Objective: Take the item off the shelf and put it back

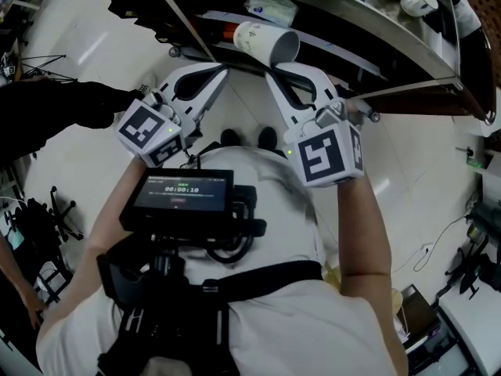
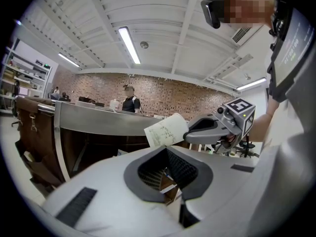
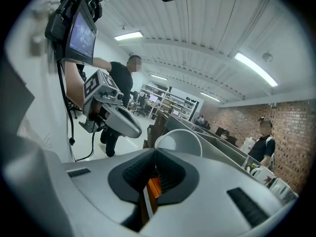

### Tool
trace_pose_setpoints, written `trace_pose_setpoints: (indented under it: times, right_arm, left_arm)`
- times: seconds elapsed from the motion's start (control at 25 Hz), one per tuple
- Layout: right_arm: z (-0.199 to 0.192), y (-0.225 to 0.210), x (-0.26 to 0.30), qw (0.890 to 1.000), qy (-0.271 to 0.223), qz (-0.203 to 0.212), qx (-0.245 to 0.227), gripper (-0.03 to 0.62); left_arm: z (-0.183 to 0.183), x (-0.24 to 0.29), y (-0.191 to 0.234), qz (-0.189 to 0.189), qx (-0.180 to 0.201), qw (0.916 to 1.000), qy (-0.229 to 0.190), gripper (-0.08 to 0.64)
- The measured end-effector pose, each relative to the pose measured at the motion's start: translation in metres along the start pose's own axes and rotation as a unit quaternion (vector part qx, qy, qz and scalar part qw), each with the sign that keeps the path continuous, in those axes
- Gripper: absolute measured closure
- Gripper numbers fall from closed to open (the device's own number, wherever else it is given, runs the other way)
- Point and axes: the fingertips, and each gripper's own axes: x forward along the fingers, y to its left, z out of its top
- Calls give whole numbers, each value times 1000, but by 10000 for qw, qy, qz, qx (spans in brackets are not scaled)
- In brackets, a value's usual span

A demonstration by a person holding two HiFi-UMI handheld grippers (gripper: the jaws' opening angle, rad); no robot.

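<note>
Our right gripper (image 1: 272,68) pinches a tilted white paper cup (image 1: 264,41), its inside bare white. The jaws of our left gripper (image 1: 225,70) are pressed together.

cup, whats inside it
Nothing shows inside the cup: its open mouth shows only bare white wall. The right gripper jaws, shut on it, cover the lower inside, so that part cannot be checked.

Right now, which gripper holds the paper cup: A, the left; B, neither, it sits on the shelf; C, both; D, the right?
D: the right gripper is clamped on the edge of the paper cup, while the left gripper is shut on nothing.
</note>
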Motion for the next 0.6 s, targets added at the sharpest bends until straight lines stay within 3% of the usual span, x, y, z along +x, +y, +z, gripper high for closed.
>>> trace_pose_setpoints:
  times: [0.6]
  right_arm:
    - [2,0,-2,9999,-64,-79,5,577]
  left_arm:
    - [3,-5,2,45,-16,9999,-98,551]
